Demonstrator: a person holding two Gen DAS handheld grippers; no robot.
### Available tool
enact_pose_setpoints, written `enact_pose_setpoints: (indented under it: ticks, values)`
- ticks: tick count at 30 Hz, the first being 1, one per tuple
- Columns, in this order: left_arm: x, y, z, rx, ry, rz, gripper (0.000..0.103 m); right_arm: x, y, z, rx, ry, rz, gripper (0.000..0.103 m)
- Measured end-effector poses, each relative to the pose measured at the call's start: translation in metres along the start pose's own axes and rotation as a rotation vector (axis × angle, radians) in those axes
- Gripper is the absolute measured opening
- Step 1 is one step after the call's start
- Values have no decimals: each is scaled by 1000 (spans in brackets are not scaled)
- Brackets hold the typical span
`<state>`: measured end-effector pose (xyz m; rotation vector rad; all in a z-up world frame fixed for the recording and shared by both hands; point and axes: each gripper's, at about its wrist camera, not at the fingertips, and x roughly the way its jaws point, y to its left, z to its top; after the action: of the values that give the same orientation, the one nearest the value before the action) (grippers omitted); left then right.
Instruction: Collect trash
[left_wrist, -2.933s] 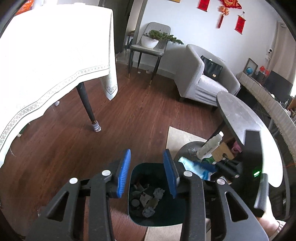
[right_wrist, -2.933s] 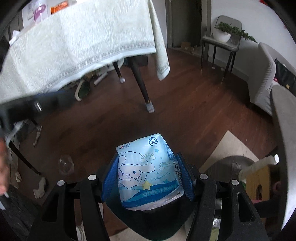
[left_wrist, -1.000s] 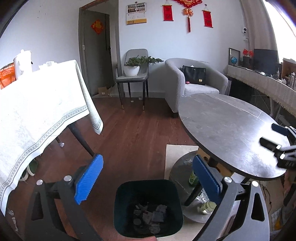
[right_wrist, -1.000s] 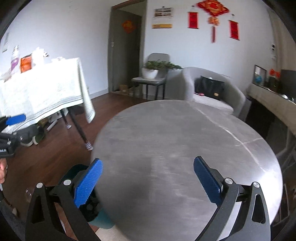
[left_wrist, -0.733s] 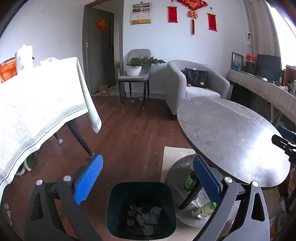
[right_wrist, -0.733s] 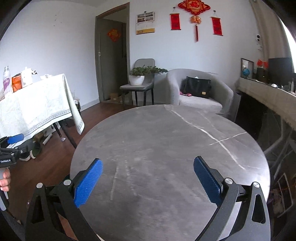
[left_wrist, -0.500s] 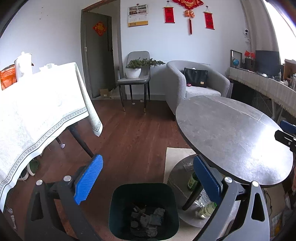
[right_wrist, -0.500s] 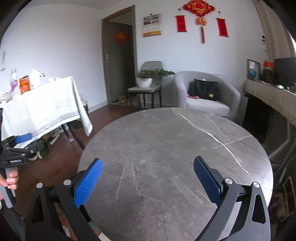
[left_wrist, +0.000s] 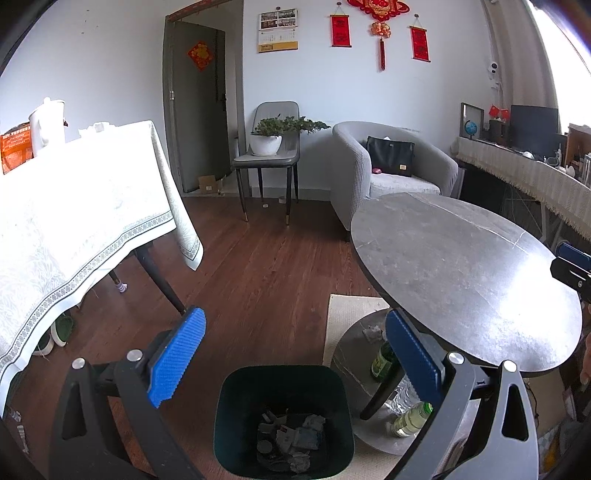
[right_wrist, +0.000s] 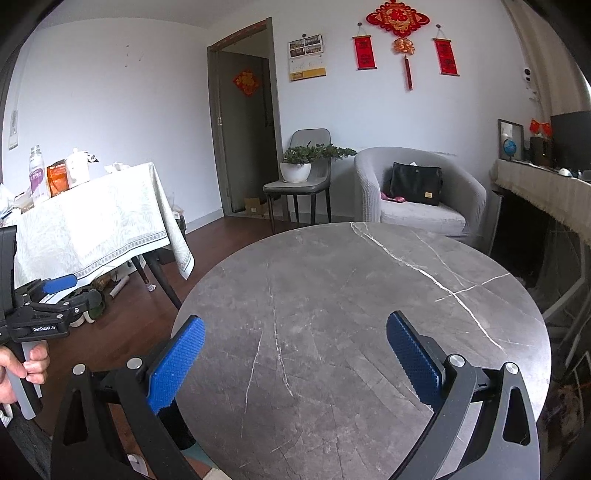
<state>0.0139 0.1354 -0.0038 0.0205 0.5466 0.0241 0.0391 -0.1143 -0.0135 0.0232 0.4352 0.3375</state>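
Observation:
A dark green trash bin (left_wrist: 236, 417) stands on the floor below my left gripper (left_wrist: 295, 354), which is open and empty above it. Crumpled paper and wrappers (left_wrist: 291, 439) lie in the bin's bottom. My right gripper (right_wrist: 295, 362) is open and empty over the round grey marble table (right_wrist: 354, 295), whose top is bare. The left gripper also shows at the left edge of the right wrist view (right_wrist: 48, 295), held by a hand. The right gripper's tip shows at the right edge of the left wrist view (left_wrist: 570, 264).
Bottles (left_wrist: 412, 419) lie on the round table's lower shelf (left_wrist: 351, 354). A table with a white cloth (left_wrist: 74, 221) stands at the left. A chair with a potted plant (left_wrist: 269, 136) and a grey armchair (left_wrist: 388, 173) stand at the back. A beige rug (left_wrist: 351, 310) lies under the round table.
Earlier the right gripper held a blue tissue pack over the bin; it is now open and empty over the round table. Both grippers opened wide and both views rose.

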Motion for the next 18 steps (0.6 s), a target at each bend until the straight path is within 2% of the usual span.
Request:
enact_pose_setpoints:
  ticks: [18]
  values:
    - [4,-2,0,13,16,-11,100,-2,4,1,8,-8,5,100]
